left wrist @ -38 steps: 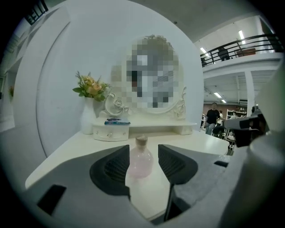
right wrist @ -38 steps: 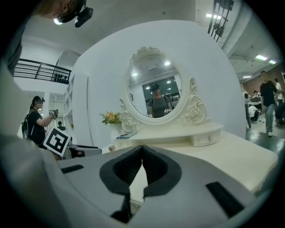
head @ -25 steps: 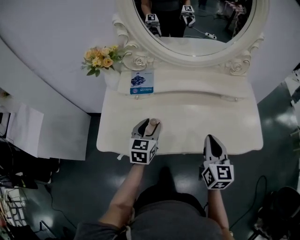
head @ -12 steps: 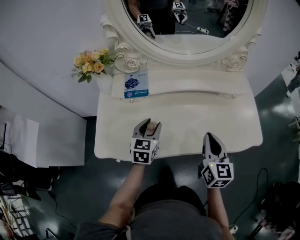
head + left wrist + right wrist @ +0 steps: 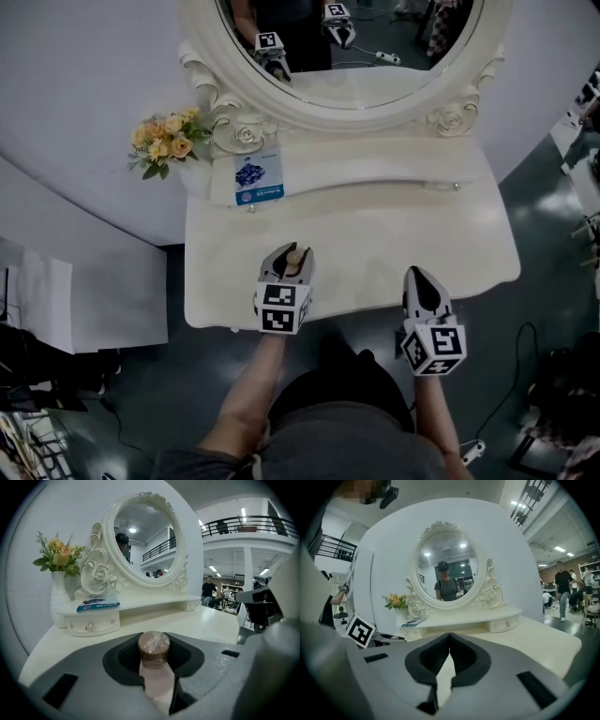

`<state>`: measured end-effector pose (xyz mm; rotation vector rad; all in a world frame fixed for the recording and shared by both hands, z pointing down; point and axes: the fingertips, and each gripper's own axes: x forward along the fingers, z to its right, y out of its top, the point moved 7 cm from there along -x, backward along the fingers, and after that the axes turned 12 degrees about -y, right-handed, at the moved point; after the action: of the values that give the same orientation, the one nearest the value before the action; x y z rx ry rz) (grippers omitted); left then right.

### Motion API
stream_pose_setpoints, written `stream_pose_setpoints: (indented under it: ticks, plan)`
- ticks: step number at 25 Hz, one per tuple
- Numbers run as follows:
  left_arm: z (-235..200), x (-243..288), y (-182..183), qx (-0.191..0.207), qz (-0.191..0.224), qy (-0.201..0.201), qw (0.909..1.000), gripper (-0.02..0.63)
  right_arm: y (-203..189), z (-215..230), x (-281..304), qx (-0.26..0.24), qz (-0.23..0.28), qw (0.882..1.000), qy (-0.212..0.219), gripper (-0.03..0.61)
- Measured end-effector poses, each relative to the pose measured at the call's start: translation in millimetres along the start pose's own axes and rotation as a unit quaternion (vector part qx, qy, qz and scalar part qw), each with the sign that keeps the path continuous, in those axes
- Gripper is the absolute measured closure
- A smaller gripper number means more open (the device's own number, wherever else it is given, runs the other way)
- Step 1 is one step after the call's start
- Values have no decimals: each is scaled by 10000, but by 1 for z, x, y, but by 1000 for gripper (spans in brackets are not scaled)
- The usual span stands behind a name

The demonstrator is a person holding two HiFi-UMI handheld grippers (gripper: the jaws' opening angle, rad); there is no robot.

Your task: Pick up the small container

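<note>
The left gripper (image 5: pixel 291 258) sits low over the front edge of the worktop (image 5: pixel 394 234), in the lower centre-left of the head view. It points away from the person, toward the mirror (image 5: pixel 356 56). That line of approach brings its fingers (image 5: pixel 84 667) in level with the small container (image 5: pixel 153 649), one on each side, so the squeeze lands on the body and not on the cap.

In the left gripper view the container stands upright in the lower middle of the frame. Its brown cap rises in the rounded dark notch between the fingers, with a little room on either side of the cap. Its pale pink body fills the narrow slot below. The fingers are closing, and their edges appear to meet the body on both sides, so this looks like the start of the pinch. Whether the container has left the worktop cannot be told; I judge it has not been lifted yet.

The right gripper (image 5: pixel 424 286) hovers at the lower right, just at the worktop's front edge and well apart from the container. Its fingers are pressed together with nothing between them, so it is probably only being kept out of the way.

At the upper left, a bunch of flowers (image 5: pixel 164 141) and a blue packet (image 5: pixel 258 176) stay far back by the mirror, clear of the grasp.
</note>
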<state>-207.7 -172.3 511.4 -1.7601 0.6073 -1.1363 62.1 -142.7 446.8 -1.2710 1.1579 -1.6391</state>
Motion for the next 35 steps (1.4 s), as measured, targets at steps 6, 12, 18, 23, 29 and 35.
stream_pose_setpoints:
  ticks: [6,12,18,23,29,35]
  plan:
    - [15,7,19,149,61,-279,9995,497,2,11,-5,53,52,9999,-156,574]
    - [33,21,37,419,93,-595,9973,497,2,22,-13,110,112,9994,-320,574]
    - [56,37,55,586,120,-802,9950,497,3,42,-18,154,165,9987,-463,574]
    - [72,47,69,724,152,-999,9922,499,6,55,-20,166,208,9980,-567,574]
    - [86,57,86,809,222,-1122,9901,497,11,67,-19,179,279,9977,-589,574]
    - [95,61,104,924,308,-1162,9884,499,15,74,-15,218,332,9977,-550,574]
